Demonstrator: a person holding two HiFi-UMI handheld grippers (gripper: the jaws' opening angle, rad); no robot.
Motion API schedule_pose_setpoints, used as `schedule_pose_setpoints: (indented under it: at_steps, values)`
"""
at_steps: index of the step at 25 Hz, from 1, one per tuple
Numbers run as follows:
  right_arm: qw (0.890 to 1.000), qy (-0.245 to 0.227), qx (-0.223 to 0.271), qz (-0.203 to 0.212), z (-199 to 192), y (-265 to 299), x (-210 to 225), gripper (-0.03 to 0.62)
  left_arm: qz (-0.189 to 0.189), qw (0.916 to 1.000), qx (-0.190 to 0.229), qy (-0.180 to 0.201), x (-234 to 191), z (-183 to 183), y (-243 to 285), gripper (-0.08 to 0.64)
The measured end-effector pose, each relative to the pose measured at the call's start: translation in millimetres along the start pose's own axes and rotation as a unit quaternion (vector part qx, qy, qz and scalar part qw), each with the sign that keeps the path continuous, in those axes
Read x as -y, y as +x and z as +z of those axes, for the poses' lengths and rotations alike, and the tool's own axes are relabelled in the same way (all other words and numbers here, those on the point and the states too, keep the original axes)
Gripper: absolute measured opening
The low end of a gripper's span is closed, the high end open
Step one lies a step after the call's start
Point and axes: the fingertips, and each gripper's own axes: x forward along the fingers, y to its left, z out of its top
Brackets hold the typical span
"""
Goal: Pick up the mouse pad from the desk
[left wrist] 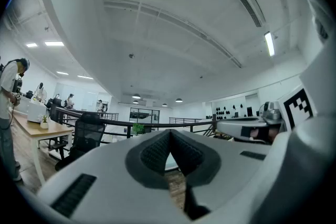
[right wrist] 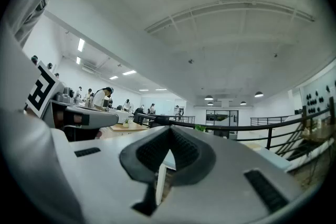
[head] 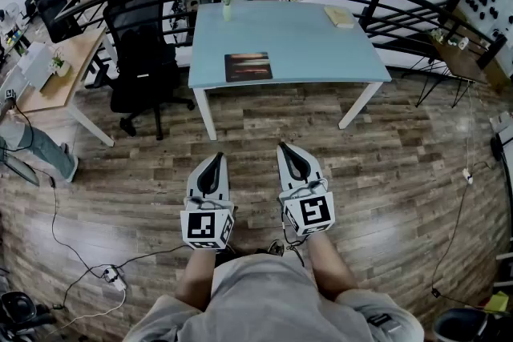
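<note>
Currently the approach step, I'd say: left hand-held gripper (head: 217, 159) and right hand-held gripper (head: 283, 148) are hanging closed and empty, well apart from the surface (head: 321, 44). The mouse pad (head: 248, 66) is lying flat near its front edge. The next move calls for stepping in and opening a gripper.

The desk (head: 321, 36) has a pale blue top and white legs. Near its front edge, the mouse pad (head: 248, 66) is dark, streaked with rust red and orange. At the far right corner, the book (head: 339, 16) is cream. The left gripper (head: 217, 158) and right gripper (head: 283, 148) are white with black pads (head: 212, 174). Their cubes (head: 207, 227) carry black-and-white square markers. The floor (head: 401, 172) is brown wood plank.
</note>
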Motion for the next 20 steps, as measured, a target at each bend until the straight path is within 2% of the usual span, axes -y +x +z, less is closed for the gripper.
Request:
schedule_pose_setpoints:
  at_steps: [10,13,20]
  values:
    - [1.000,0.007,0.000,0.009,1.0,-9.6,-0.1,0.004,-0.006,0.9999,-0.009,-0.010,13.5,-7.0,-2.3,0.012]
    - [1.000,0.022,-0.002,0.016,-3.5,-13.2,-6.1,0.005,-0.005,0.9997,-0.016,-0.016,11.4,-14.1,-6.9,0.012]
    - [0.999,0.014,-0.020,0.029,-14.2,-14.0,-24.5,0.027,-0.010,0.9994,-0.021,-0.025,5.7,-22.1,-16.7,0.012]
